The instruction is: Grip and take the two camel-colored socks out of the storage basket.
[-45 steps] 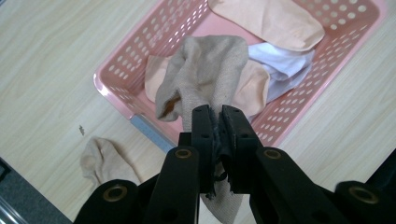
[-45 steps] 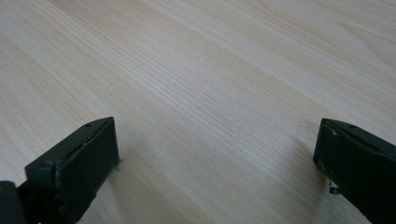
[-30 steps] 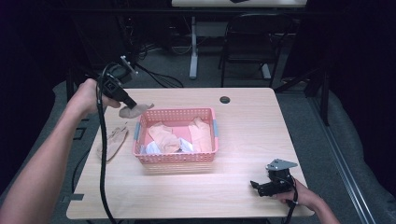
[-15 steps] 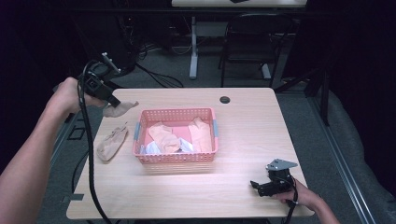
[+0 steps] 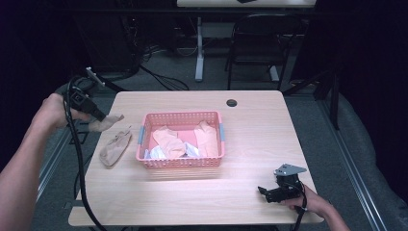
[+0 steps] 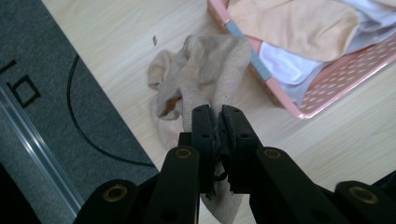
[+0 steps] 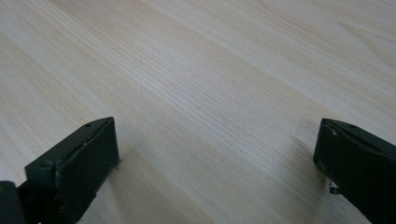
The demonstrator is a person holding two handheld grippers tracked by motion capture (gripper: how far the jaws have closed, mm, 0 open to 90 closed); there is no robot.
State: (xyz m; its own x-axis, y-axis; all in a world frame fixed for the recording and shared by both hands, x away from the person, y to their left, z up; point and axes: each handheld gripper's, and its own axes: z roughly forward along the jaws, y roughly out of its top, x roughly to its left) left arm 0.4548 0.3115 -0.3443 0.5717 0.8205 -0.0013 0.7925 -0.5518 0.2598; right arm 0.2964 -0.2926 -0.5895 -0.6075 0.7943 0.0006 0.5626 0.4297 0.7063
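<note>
We have the tan sock (image 6: pixel 212 74) clamped in our left gripper (image 6: pixel 216 116), hanging just above its mate (image 5: pixel 115 148) beside the pink basket (image 5: pixel 179 163), so next we lower and release, while our right gripper (image 7: pixel 215 158) rests slack.

no readable text, no label, brand, number or sign on any surface, basket, cloth, table or tool alike
</note>
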